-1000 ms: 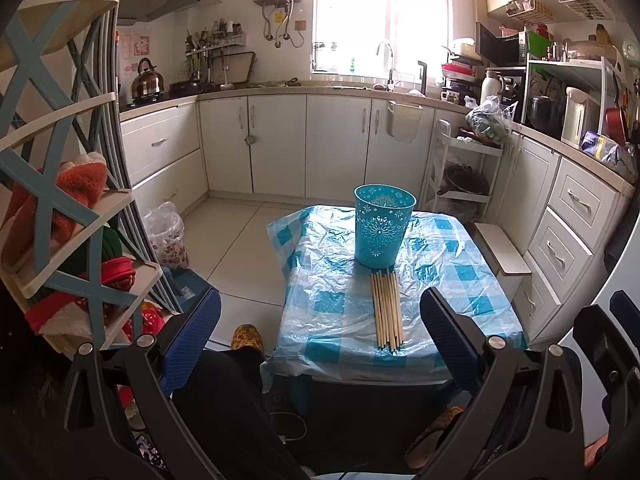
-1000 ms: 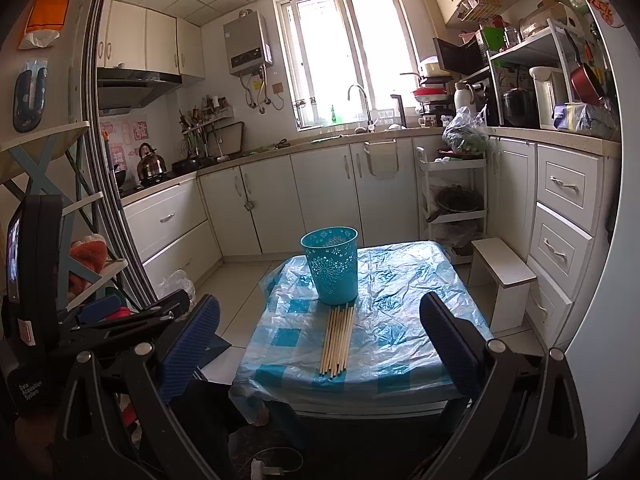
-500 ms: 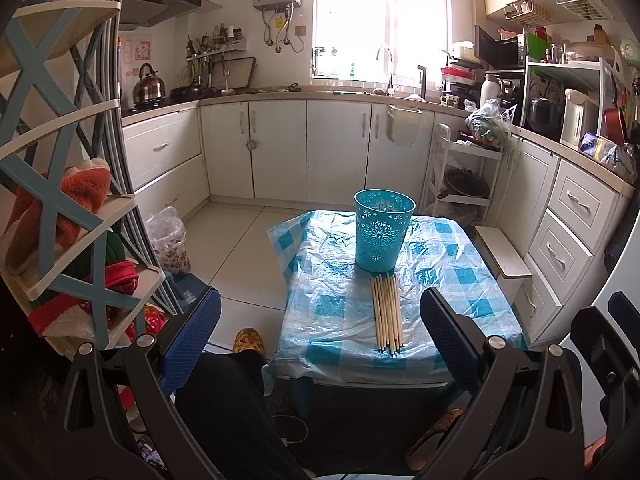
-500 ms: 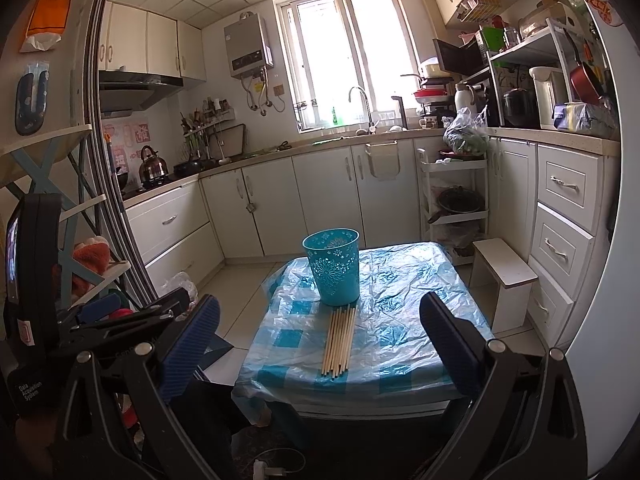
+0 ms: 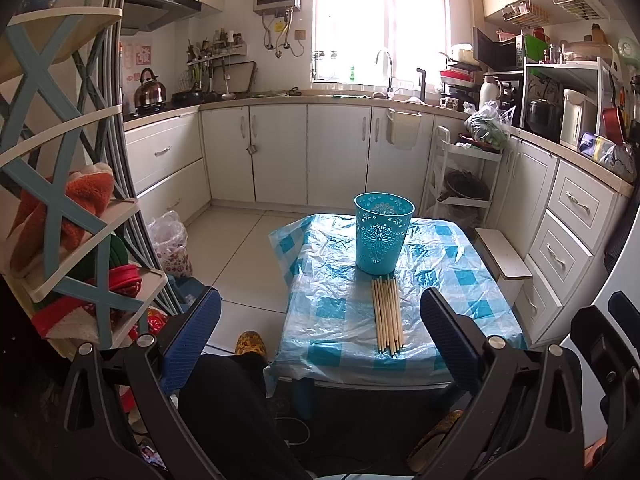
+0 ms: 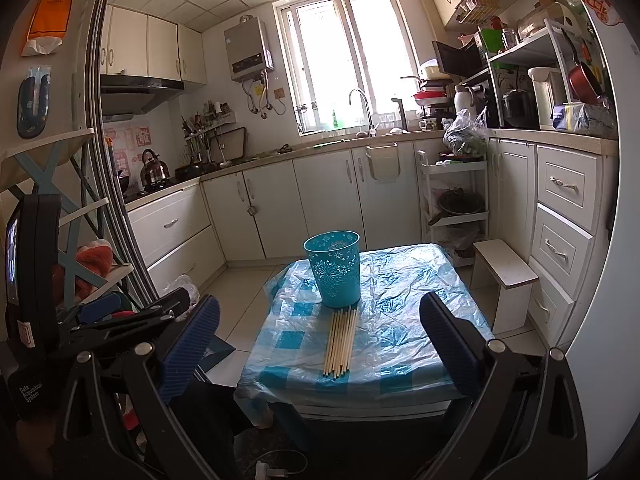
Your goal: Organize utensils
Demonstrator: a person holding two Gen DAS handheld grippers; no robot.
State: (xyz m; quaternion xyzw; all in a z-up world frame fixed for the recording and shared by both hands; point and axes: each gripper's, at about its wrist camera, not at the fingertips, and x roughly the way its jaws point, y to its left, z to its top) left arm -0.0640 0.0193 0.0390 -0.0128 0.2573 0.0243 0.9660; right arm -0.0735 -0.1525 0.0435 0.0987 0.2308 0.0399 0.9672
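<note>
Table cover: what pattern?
Blue-and-white checks on the table cover, under clear wrinkled plastic; clearest in the left wrist view.

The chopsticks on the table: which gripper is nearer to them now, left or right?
Left, narrowly, by apparent size only. The left gripper sits back and left of the chopsticks. The right gripper sits back, roughly facing them. Both are open.
</note>
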